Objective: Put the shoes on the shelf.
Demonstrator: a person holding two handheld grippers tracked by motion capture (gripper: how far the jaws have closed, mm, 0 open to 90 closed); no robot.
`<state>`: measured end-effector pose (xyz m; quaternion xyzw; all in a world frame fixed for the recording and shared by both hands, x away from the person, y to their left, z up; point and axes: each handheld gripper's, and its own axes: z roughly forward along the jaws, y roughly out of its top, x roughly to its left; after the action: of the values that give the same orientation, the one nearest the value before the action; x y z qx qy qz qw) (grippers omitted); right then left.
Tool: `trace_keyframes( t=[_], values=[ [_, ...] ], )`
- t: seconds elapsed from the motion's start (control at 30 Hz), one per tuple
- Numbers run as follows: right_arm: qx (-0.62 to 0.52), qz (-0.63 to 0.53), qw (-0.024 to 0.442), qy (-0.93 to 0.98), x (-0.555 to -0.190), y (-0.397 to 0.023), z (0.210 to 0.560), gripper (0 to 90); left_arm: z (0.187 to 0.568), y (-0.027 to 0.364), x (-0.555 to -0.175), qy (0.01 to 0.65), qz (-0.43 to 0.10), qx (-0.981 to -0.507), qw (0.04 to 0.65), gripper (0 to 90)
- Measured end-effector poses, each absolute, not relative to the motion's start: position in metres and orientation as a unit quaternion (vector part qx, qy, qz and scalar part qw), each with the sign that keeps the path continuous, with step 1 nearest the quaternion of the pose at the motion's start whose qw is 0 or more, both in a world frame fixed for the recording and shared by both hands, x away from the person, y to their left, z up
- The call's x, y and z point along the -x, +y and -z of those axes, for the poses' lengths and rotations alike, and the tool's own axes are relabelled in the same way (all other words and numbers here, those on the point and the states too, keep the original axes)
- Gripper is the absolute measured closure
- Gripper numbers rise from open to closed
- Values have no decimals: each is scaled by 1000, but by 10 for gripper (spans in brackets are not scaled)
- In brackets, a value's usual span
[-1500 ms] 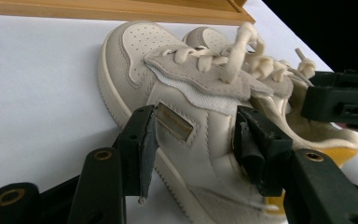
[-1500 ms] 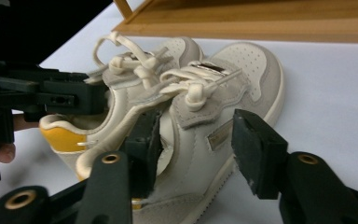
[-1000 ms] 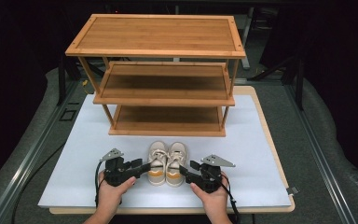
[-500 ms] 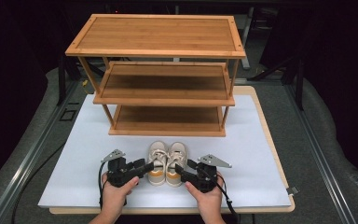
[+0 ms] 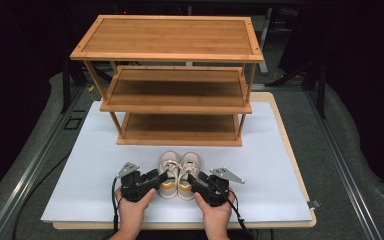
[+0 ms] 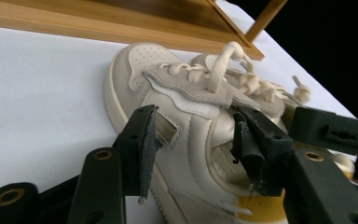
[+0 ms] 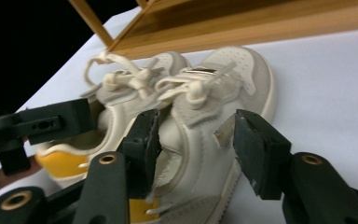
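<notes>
A pair of small cream shoes with yellow heels stands on the white mat, toes toward the shelf: the left shoe (image 5: 170, 161) (image 6: 186, 112) and the right shoe (image 5: 190, 161) (image 7: 200, 107). My left gripper (image 5: 162, 176) (image 6: 196, 135) straddles the left shoe's outer wall, one jaw outside and one in its opening. My right gripper (image 5: 191, 178) (image 7: 196, 135) straddles the right shoe's outer wall the same way. Both pairs of jaws have just been closing with a shoe wall between them, and a gap still shows at the pads.
A three-tier wooden shelf (image 5: 180, 35) stands just beyond the shoes, its bottom board (image 5: 180, 127) low over the white mat (image 5: 80, 175). The mat lies on a wooden tabletop (image 5: 300, 165). Dark floor and metal rails surround the table.
Both hands have edged slightly inward at the shoes' heels and the jaws stand a little narrower. The shoes have not moved.
</notes>
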<state>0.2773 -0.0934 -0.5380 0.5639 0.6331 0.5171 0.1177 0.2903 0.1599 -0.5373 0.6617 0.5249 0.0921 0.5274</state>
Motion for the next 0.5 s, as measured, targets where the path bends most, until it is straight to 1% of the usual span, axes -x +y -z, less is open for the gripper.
trace_keyframes(
  t=[0.1,0.17,0.2,0.33,0.37,0.5],
  values=[
    [-564,-515,129,632,-278,-91,541,515,541,158,-291,530,-100,-654,531,487],
    [-565,-518,127,629,-276,-92,542,515,543,159,-291,532,-100,-650,533,501],
    [-568,-518,134,625,-276,-92,544,515,545,160,-291,533,-99,-651,532,514],
    [-571,-528,116,618,-278,-94,547,534,547,160,-292,534,-96,-644,540,532],
    [-575,-527,124,613,-279,-93,548,537,548,159,-293,535,-98,-643,540,532],
    [-577,-535,130,604,-284,-92,549,537,549,158,-296,540,-98,-633,546,532]
  ],
)
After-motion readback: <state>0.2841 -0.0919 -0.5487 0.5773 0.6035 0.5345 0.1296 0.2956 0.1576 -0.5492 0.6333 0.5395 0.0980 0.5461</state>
